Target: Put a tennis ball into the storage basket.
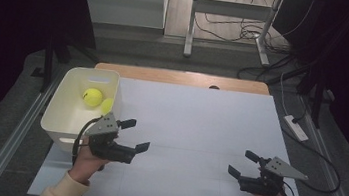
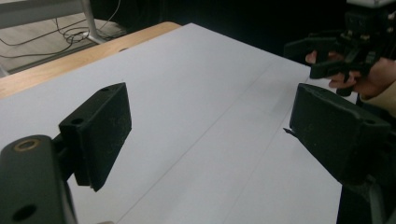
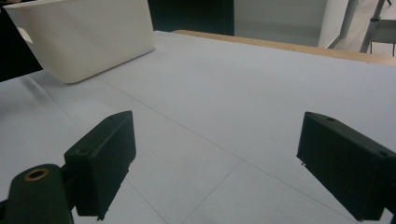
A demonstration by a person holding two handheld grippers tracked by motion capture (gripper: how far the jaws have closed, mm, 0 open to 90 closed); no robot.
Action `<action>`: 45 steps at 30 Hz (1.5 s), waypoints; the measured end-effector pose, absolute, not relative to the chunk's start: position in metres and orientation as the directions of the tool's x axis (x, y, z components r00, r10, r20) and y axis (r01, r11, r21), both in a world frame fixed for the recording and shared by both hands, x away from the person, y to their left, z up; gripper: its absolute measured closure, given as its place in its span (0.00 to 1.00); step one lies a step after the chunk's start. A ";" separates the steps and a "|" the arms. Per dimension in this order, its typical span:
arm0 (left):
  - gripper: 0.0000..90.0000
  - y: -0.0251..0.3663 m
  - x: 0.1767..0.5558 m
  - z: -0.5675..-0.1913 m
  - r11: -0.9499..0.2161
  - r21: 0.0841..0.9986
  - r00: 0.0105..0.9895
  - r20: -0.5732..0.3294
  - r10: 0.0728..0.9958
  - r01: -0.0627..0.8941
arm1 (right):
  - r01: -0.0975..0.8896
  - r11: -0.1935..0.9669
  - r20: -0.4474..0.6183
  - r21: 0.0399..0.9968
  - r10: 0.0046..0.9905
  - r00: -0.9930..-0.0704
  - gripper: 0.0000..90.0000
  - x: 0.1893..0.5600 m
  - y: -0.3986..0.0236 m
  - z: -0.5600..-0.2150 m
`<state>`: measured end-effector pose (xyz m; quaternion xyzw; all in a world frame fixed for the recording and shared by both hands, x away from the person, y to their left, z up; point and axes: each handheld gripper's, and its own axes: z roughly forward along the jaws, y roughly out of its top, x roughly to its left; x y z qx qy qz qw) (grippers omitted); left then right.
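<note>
Fingers of both the left gripper (image 1: 138,135) and right gripper (image 1: 243,164) stand apart, empty; tennis balls (image 1: 92,96) lie in the bin (image 1: 59,114) at ten o'clock.

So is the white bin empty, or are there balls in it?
Not empty. The white bin stands upright at the table's left edge with two yellow tennis balls inside, one partly hidden by the bin's wall.

From above your side you look forward and down on the whole desk (image 1: 194,125). Each gripper view sits low over it; the right one shares the bin (image 3: 88,37) with the high view.
</note>
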<state>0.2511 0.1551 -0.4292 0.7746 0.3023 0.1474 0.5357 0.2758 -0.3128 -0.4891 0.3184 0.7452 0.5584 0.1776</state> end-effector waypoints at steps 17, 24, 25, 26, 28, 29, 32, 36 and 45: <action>0.15 0.161 0.233 -0.472 -0.253 0.911 0.764 -0.096 0.638 0.326 | 0.277 0.180 0.088 0.944 0.670 -0.737 0.13 0.275 -0.311 -0.490; 0.15 0.165 0.229 -0.490 -0.283 0.898 0.754 -0.078 0.652 0.338 | 0.277 0.184 0.087 0.943 0.668 -0.739 0.13 0.274 -0.311 -0.491; 0.15 0.167 0.229 -0.493 -0.283 0.896 0.751 -0.079 0.656 0.342 | 0.277 0.184 0.086 0.943 0.668 -0.739 0.13 0.274 -0.310 -0.491; 0.15 0.167 0.229 -0.493 -0.283 0.896 0.751 -0.079 0.656 0.342 | 0.277 0.184 0.086 0.943 0.668 -0.739 0.13 0.274 -0.310 -0.491; 0.15 0.169 0.229 -0.497 -0.282 0.894 0.747 -0.082 0.660 0.348 | 0.278 0.187 0.086 0.942 0.667 -0.740 0.13 0.274 -0.310 -0.491; 0.15 0.169 0.229 -0.498 -0.282 0.894 0.745 -0.082 0.662 0.349 | 0.279 0.189 0.086 0.942 0.666 -0.741 0.13 0.274 -0.310 -0.491; 0.15 0.171 0.228 -0.502 -0.291 0.890 0.739 -0.072 0.670 0.351 | 0.277 0.195 0.081 0.941 0.664 -0.743 0.13 0.274 -0.310 -0.492; 0.14 0.173 0.226 -0.507 -0.285 0.886 0.727 -0.081 0.682 0.366 | 0.279 0.219 0.067 0.935 0.663 -0.746 0.13 0.274 -0.309 -0.495; 0.14 0.178 0.222 -0.511 -0.274 0.886 0.713 -0.087 0.696 0.375 | 0.279 0.256 0.046 0.926 0.655 -0.754 0.13 0.274 -0.307 -0.499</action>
